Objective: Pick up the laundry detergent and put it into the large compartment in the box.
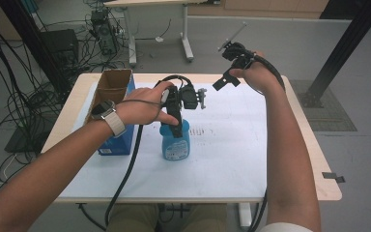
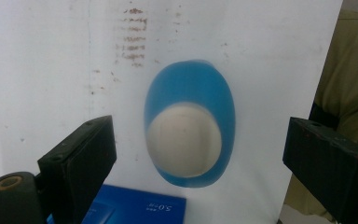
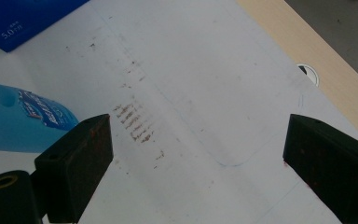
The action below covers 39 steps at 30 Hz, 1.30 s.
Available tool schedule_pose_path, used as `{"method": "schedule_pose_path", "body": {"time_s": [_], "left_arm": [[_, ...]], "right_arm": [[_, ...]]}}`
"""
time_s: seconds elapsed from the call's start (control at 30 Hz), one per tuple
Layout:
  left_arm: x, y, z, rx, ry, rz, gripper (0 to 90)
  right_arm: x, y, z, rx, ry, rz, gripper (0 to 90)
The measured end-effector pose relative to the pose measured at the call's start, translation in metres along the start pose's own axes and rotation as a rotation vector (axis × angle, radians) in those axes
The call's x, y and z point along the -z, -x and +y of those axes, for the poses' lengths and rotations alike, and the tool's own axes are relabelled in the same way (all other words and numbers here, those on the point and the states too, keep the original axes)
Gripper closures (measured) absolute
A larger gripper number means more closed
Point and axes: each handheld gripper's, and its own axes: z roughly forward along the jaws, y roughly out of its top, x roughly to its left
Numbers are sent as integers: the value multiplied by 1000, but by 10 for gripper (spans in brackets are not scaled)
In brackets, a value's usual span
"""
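We are in a laboratory or test room, not a home. Bundles of black cables (image 1: pixel 9 72) hang and lie across the grey floor (image 1: pixel 290 43) at the left, beside dark equipment cases (image 1: pixel 60 46) and a small device (image 1: pixel 101 29) standing on the floor. Black metal frame struts (image 1: pixel 348 43) rise at the right, one bolted down through a foot plate. A second desk (image 1: pixel 174 9) on white legs stands beyond the far edge of our table (image 1: pixel 319 159), a plain light-wood top with a white sheet (image 1: pixel 232 159) covering most of it and a cable grommet hole (image 3: pixel 309 73) near one edge.
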Motion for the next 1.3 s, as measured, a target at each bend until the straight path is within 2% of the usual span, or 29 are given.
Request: {"method": "schedule_pose_path", "body": {"time_s": [0.37, 1.3], "left_arm": [[-1, 1, 2, -1, -14, 2, 100], [-1, 1, 2, 0, -12, 5, 101]], "right_arm": [[1, 1, -2, -3, 4, 1, 80], [2, 1, -3, -3, 7, -1, 80]]}}
